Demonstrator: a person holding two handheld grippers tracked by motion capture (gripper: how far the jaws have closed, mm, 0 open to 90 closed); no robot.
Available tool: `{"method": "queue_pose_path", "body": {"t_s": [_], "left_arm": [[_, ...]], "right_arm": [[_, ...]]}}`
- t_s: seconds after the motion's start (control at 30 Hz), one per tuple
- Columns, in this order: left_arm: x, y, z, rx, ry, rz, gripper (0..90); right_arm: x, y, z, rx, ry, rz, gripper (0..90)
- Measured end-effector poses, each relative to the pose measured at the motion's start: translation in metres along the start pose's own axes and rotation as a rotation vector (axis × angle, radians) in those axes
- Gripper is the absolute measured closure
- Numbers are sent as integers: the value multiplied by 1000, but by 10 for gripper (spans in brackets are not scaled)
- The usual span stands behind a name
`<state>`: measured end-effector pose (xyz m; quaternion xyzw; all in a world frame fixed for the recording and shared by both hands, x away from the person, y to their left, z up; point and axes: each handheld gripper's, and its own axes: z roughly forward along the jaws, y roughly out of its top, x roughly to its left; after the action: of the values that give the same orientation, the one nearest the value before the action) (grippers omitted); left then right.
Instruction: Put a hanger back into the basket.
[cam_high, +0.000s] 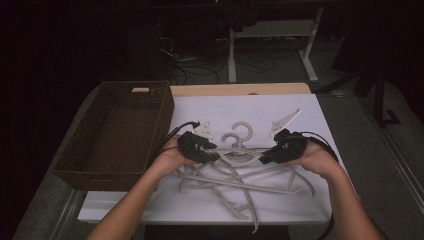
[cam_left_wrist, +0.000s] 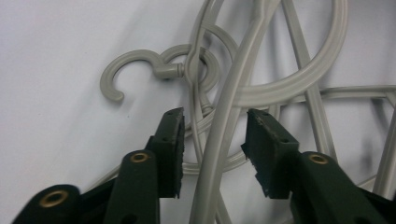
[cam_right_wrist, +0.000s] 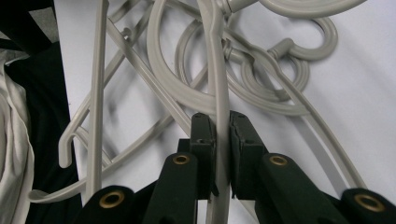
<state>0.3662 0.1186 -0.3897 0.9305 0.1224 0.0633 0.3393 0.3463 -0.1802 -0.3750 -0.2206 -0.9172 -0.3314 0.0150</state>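
Carefully: your right tool (cam_right_wrist: 219, 154) pinches a hanger (cam_right_wrist: 215, 70); left tool (cam_left_wrist: 215, 140) spread astride its arm; light, stiff, slippery, tangles easily

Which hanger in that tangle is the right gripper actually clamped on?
The grey hanger whose arm runs straight up between the right gripper pads; the others lie loose on the white sheet.

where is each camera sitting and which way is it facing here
High view: above the person's side of the table, looking forward and down on the hanger pile and brown basket; both forearms enter from below.
Left gripper view: rides the left hand-held gripper, looking along its jaws; a hanger bar runs between the open jaws.
Right gripper view: rides the right hand-held gripper, its jaws clamped on a hanger bar.
All views share the pile's hooks.
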Motion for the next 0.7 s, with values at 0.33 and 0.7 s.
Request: {"method": "queue_pose_path", "body": {"t_s": [0.33, 0.7], "left_arm": [[-2, 0, -2, 11, -11, 26, 763], [-9, -3, -5, 6, -71, 48, 818]], "right_arm": [[-4, 3, 3, 13, 24, -9, 802], [-15, 2, 6, 24, 15, -4, 717]]}}
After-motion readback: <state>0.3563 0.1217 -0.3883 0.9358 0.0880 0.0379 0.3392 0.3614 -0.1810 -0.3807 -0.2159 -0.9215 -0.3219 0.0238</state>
